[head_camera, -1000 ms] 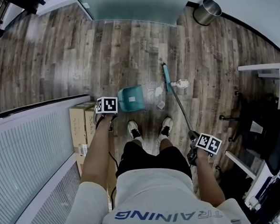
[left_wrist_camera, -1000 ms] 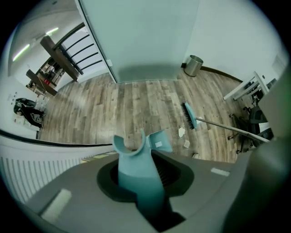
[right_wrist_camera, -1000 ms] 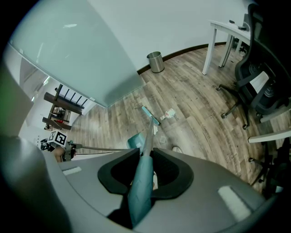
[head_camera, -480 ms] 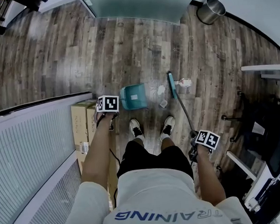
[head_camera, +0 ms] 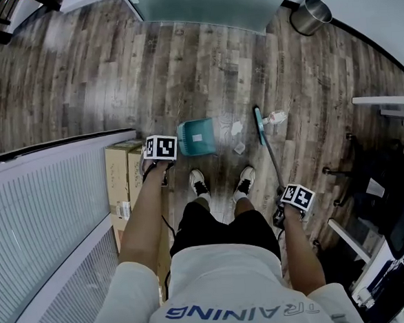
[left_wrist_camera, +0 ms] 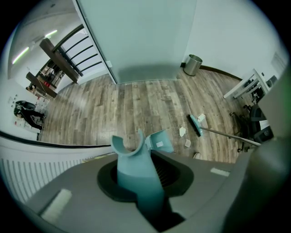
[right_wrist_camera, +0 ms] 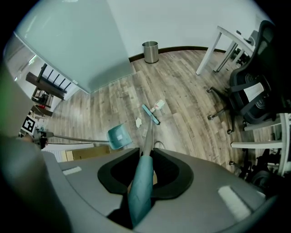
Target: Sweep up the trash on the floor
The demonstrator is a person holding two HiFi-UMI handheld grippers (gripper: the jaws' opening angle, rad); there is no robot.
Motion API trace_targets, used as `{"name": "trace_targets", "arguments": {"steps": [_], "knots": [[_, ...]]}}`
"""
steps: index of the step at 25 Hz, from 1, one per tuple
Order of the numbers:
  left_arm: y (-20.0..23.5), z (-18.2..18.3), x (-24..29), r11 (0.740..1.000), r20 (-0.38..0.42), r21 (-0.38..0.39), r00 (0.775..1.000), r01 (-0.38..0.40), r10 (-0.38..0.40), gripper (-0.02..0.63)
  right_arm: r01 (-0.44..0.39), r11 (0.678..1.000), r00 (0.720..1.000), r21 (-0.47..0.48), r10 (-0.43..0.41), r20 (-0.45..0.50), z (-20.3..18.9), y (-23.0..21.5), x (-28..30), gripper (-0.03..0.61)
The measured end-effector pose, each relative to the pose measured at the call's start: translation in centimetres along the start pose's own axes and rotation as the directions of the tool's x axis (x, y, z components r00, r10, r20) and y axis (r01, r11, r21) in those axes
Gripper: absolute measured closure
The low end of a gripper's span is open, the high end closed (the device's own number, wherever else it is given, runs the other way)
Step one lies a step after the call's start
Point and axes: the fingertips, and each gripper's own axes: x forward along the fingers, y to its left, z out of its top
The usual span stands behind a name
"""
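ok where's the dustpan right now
In the head view the teal dustpan stands on the wood floor left of centre, just ahead of the person's left shoe, with paper scraps and the broom head to its right.

floor (head_camera: 79, 76): dustpan (head_camera: 197, 137) is being stood ahead of the left shoe (head_camera: 198, 185) | two paper scraps (head_camera: 237, 128) are being flanked, dustpan at left, broom (head_camera: 261, 127) at right | more litter (head_camera: 277, 117) is being lain just right of the broom | bin (head_camera: 310, 15) is being stood far ahead at right, by the wall | boxes (head_camera: 120, 177) are being stood left of the dustpan
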Motion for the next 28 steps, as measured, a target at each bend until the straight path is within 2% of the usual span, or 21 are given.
{"name": "trace_targets", "arguments": {"steps": [5,11,15,18,22,26,28], "knots": [[0.2,-0.1,-0.1,1.0,0.004,0.004,1.0,0.001,-0.001,0.545,-0.009,1.0,1.0,-0.015,0.008,-0.017,-0.5,2.2,0.5,0.468],[-0.1,-0.3,-0.2,1.0,0.011,0.014,1.0,-0.004,0.004,0.545,-0.026,0.994,0.999,-0.108,0.021,-0.045,-2.1,5.6,1.1,0.468],[-0.5,-0.3,-0.3,0.999,0.015,0.037,1.0,-0.006,0.005,0.545,-0.07,0.98,0.996,-0.188,0.058,-0.07,-3.1,8.2,1.2,0.468],[-0.7,-0.2,-0.4,0.999,0.018,0.042,1.0,-0.009,0.008,0.545,-0.133,0.963,0.988,-0.235,0.112,-0.103,-4.0,10.5,1.3,0.468],[-0.6,-0.5,-0.3,0.999,0.018,0.04,1.0,-0.008,0.007,0.545,-0.262,0.933,0.958,-0.245,0.221,-0.18,-6.3,13.7,1.3,0.468],[-0.7,-0.4,-0.3,0.999,0.02,0.042,1.0,-0.007,0.006,0.545,-0.398,0.9,0.9,-0.174,0.347,-0.264,-9.0,16.9,0.7,0.468],[-0.7,-0.4,-0.3,0.999,0.019,0.043,1.0,-0.009,0.008,0.545,-0.423,0.887,0.888,-0.186,0.365,-0.281,-9.8,17.9,0.3,0.468]]}}
